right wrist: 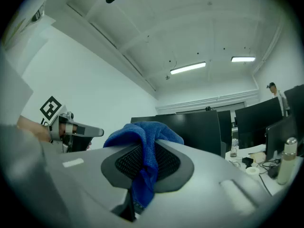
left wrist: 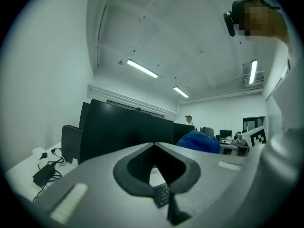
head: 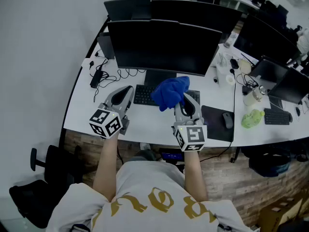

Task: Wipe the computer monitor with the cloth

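A wide black monitor [head: 161,47] stands at the back of the white desk [head: 82,115], its screen dark. A bunched blue cloth [head: 170,92] hangs in front of the screen's lower middle, above the keyboard. My right gripper [head: 182,98] is shut on the cloth [right wrist: 142,148], whose folds spill over both jaws in the right gripper view, where the gripper [right wrist: 151,139] faces the monitor [right wrist: 199,127]. My left gripper [head: 126,91] is held left of the cloth over the desk's front. Its jaws [left wrist: 155,144] meet with nothing between them, and the monitor [left wrist: 126,132] fills the view ahead.
A keyboard [head: 143,94] lies under the monitor. To the right sit a mouse [head: 227,120] on a dark pad [head: 212,127], cups and a green object [head: 251,118]. A power brick with cables [head: 95,78] lies left. More monitors [head: 263,42] stand beyond. A chair [head: 43,163] sits lower left.
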### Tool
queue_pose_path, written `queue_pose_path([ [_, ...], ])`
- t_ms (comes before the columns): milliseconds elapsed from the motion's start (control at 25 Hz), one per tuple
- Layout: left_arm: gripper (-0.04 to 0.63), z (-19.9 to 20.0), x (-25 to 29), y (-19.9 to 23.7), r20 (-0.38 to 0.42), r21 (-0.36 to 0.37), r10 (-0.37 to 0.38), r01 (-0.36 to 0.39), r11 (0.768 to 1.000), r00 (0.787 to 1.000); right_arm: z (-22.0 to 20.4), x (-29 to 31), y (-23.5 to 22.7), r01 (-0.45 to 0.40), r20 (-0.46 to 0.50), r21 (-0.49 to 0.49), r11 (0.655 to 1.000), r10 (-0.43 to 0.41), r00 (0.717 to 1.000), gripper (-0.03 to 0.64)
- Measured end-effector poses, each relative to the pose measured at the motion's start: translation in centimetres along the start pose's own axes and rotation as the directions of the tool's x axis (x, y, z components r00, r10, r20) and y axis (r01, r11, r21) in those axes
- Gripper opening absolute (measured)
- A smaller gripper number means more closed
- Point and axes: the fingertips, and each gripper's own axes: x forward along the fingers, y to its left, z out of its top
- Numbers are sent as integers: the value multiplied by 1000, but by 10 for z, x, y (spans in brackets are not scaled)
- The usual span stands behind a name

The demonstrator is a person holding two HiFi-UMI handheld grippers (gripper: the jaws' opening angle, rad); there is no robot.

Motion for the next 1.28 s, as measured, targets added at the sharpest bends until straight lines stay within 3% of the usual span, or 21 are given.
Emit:
queue_pose_path([
  [360,0,1,16,-2,-4,-70,-11,11,998,1000,5,-3,-20,74,17,-22,997,-74,997,71],
  [920,0,26,65,10,37,-31,-35,36,999,999,32,17,-74,165,31,75,983,-168,985,72],
  [1160,0,38,87,26,48,-38,-70,72,997,996,48,42,-82,175,21,119,977,-178,984,72],
  [1280,0,47,103,34,33,-76,-129,131,988,991,54,60,-85,181,-6,137,974,-182,983,72],
])
